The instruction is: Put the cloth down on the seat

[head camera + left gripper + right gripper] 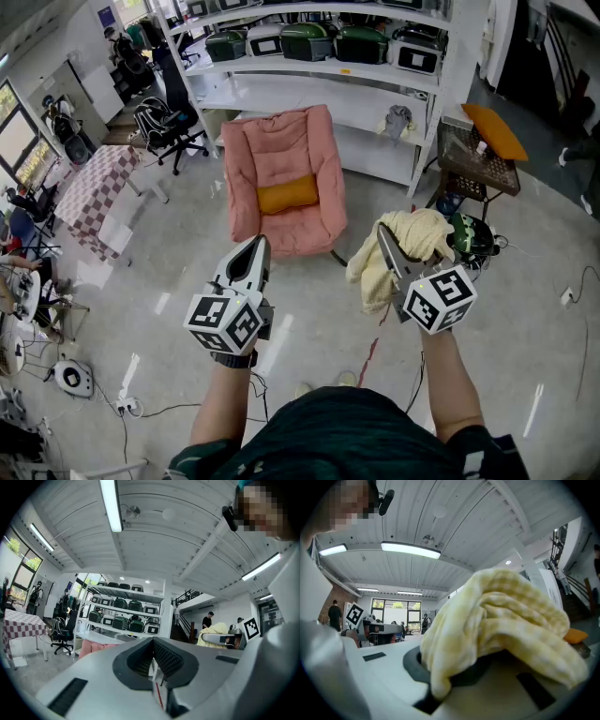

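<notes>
Plainly, your right gripper (386, 242) was clamped shut on the yellow cloth (417, 234), well short of the pink seat (281, 159), and your left gripper (258, 248) was closed and empty, so releasing early would likely have dropped the cloth onto the floor (169, 272).

Left gripper (254, 251): level, pointing forward, fingers (241, 272) together, apparently nothing between them.
Right gripper (387, 246): level, fingers clamped on the yellow cloth (419, 234).
Forearms (223, 403): both stretched forward, side by side, apart.
</notes>
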The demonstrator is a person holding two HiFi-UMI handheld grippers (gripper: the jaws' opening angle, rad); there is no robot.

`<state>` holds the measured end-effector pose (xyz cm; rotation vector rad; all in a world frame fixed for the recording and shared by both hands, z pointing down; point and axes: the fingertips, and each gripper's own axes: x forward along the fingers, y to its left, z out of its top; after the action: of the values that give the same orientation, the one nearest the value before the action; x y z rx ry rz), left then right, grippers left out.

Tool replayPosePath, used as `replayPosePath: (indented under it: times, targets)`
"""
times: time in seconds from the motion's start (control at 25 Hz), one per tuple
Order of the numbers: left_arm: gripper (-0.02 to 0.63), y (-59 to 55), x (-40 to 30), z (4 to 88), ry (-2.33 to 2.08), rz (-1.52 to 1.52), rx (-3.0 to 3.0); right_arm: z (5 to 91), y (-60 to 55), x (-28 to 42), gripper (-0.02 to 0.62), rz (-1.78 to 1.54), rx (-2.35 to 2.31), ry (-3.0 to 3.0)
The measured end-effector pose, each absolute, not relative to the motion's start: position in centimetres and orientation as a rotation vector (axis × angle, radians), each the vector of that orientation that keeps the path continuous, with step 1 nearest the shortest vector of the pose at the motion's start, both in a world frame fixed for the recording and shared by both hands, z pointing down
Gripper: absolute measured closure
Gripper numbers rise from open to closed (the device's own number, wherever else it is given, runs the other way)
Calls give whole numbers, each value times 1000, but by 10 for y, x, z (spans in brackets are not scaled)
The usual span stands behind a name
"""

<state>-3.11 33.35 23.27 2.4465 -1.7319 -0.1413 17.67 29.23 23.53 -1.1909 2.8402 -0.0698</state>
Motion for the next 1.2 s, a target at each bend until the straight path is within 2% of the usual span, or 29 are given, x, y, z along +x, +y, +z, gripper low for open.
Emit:
replayPosePath:
  times: [0.76,1.2]
  targets:
    - [600,325,18,245,-1759,-115,2441,251,283,222,580,-70,-1167,2828]
    - [600,285,20,256,-1761,-106,2415,265,246,234,580,-143,-1218,2816]
